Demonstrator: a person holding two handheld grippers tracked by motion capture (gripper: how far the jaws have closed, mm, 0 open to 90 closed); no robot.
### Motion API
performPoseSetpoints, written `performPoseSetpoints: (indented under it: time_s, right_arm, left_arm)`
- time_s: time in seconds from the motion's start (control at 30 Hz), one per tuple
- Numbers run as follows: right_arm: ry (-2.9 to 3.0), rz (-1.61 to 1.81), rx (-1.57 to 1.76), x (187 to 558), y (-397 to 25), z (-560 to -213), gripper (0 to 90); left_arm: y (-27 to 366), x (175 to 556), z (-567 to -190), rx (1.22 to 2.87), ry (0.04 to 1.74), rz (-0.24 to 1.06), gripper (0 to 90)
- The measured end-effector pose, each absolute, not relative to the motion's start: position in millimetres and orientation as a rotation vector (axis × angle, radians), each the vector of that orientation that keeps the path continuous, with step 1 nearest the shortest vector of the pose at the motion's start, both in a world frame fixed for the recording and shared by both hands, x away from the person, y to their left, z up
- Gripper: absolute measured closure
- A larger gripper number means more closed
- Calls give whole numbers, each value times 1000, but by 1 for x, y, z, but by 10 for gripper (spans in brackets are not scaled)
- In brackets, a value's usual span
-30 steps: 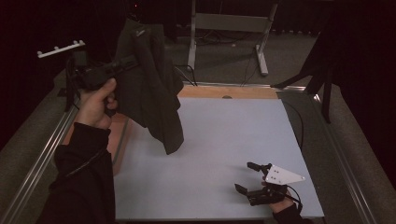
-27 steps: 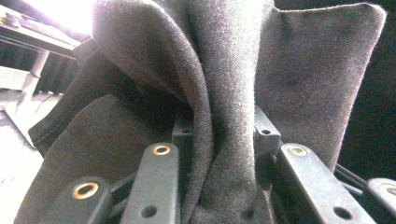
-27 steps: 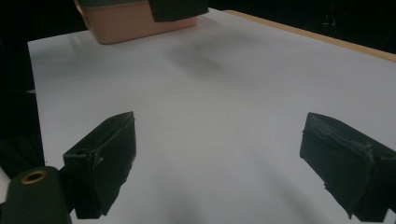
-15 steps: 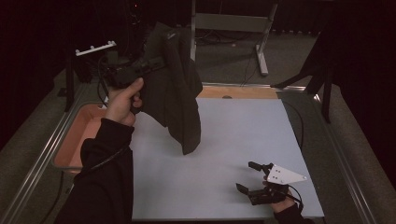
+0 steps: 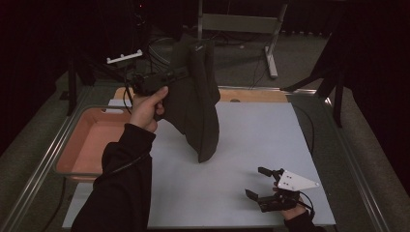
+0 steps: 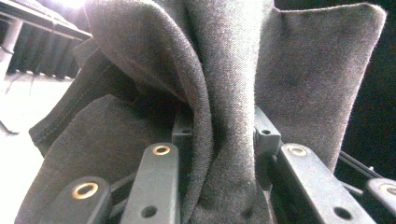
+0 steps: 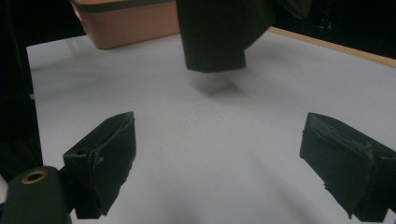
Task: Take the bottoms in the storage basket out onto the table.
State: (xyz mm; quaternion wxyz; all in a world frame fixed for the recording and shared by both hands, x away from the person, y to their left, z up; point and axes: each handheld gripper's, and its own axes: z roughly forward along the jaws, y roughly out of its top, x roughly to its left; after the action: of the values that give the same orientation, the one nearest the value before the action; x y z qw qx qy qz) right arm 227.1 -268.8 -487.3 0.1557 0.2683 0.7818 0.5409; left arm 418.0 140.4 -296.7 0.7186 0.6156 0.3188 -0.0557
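Dark grey cloth (image 6: 219, 93) was what my left claw (image 5: 181, 73) held, a thick fold of it pinched tight between the two black jaws. In the left gripper view the fabric bunched upward from the jaws and a stitched hem ran along its left edge. I held that claw raised above the far left part of the white table (image 5: 251, 140), and the cloth hung down from it in a long tapering drape, its lower tip (image 7: 212, 58) low over the tabletop; I could not tell whether it touched. Just to the left sat a salmon-coloured bin (image 5: 96, 140), beside the table's edge. My right claw (image 5: 258, 183) rested low at the near right corner, jaws spread wide with nothing between them, well apart from the cloth.
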Motion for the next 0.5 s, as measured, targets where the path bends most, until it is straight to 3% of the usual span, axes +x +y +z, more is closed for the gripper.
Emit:
performPoseSetpoints:
  time_s: [0.5]
  right_arm:
    - [2224,1551,776,227,-272,-487,111]
  left_arm:
    - [101,428,-344,1444,726,-174,718]
